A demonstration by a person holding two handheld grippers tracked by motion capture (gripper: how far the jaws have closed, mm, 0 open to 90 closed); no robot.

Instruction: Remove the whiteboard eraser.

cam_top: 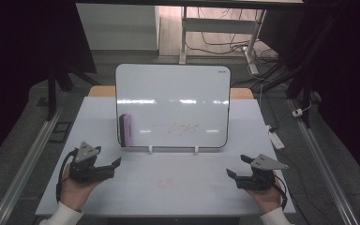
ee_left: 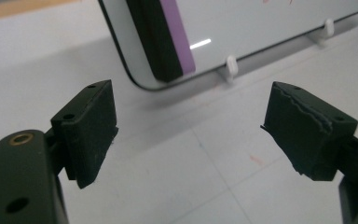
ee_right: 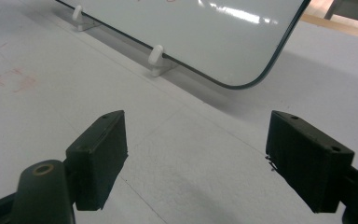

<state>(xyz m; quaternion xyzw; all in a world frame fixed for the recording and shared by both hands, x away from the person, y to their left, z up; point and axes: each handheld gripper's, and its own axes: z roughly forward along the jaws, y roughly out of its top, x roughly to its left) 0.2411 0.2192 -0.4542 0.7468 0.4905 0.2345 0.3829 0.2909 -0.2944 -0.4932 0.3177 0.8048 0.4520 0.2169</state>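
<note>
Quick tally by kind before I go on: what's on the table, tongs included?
Whiteboard: 1
Eraser, black and purple, on the board's left edge: 1
White clip feet under the board: 2
Tongs, left and right, both open and empty: 2
Total: 6

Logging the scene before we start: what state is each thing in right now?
Whiteboard: upright on two white clips, faint red marks on it.
Eraser: stuck to the board's lower left, untouched.
Left gripper: open, empty.
Right gripper: open, empty.
Table: faint red smudge near the front.
</note>
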